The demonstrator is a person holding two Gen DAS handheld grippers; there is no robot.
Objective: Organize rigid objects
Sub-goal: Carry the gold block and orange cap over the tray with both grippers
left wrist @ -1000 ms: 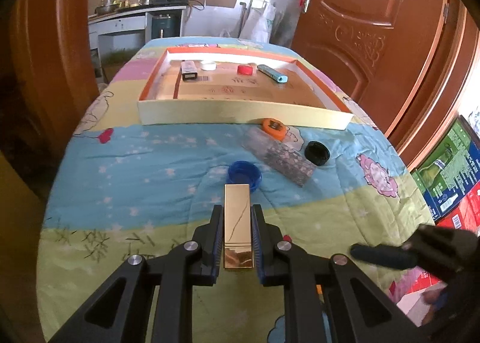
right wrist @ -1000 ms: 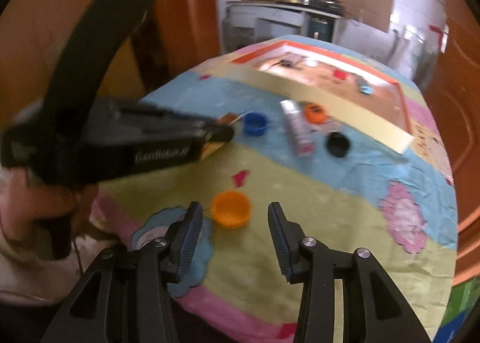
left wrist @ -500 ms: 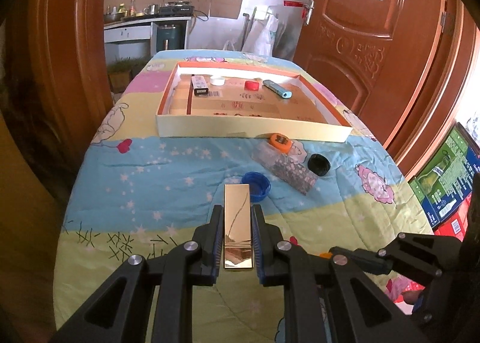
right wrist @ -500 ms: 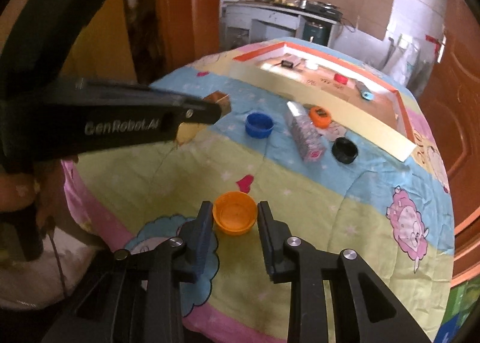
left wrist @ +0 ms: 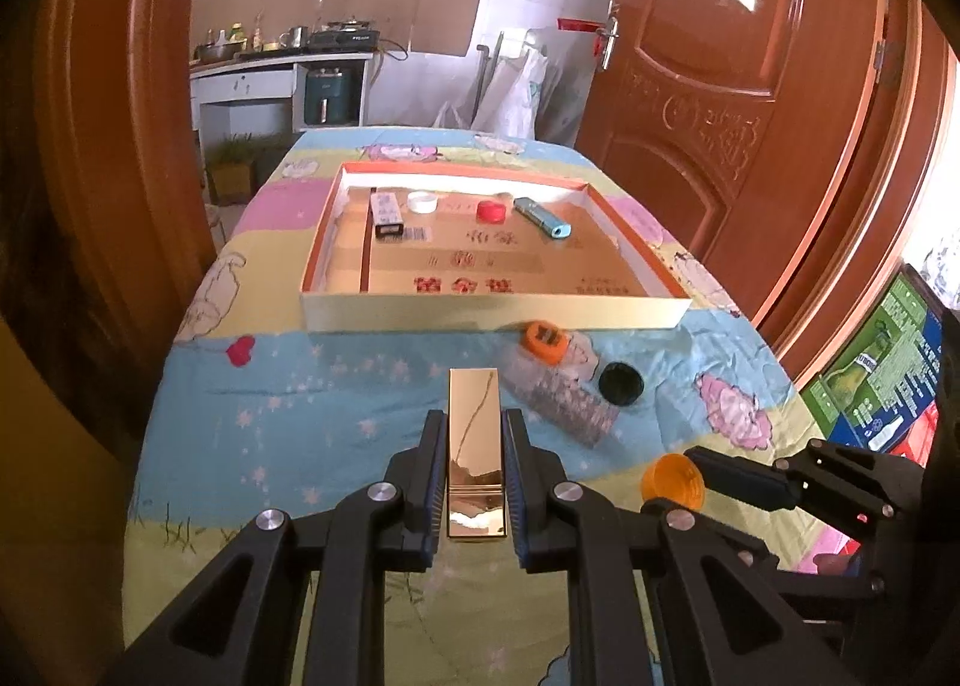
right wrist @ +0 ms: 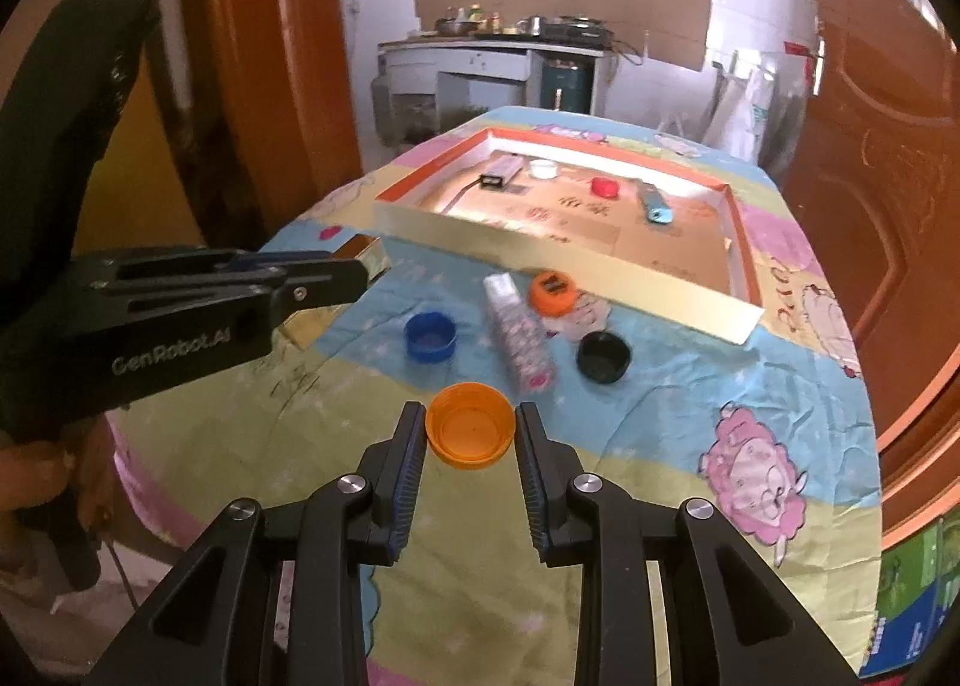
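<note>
My left gripper (left wrist: 475, 440) is shut on a long gold box (left wrist: 474, 434) and holds it above the table. My right gripper (right wrist: 470, 434) is shut on an orange cap (right wrist: 470, 431), lifted off the cloth; the cap also shows in the left wrist view (left wrist: 673, 479). The shallow tray (left wrist: 492, 312) with an orange rim lies at the far end and holds a white cap (left wrist: 422, 201), a red cap (left wrist: 491, 211), a blue lighter (left wrist: 542, 216) and a small box (left wrist: 387, 213).
On the patterned cloth before the tray lie a blue cap (right wrist: 429, 336), a clear patterned box (right wrist: 517, 333), an orange tape measure (right wrist: 552, 293) and a black cap (right wrist: 603, 357). Wooden doors stand left and right. Cartons (left wrist: 882, 374) sit on the floor at right.
My right gripper closed on the orange cap and lifted it. Both grippers rose and moved forward toward the tray; the left still holds the gold box.
</note>
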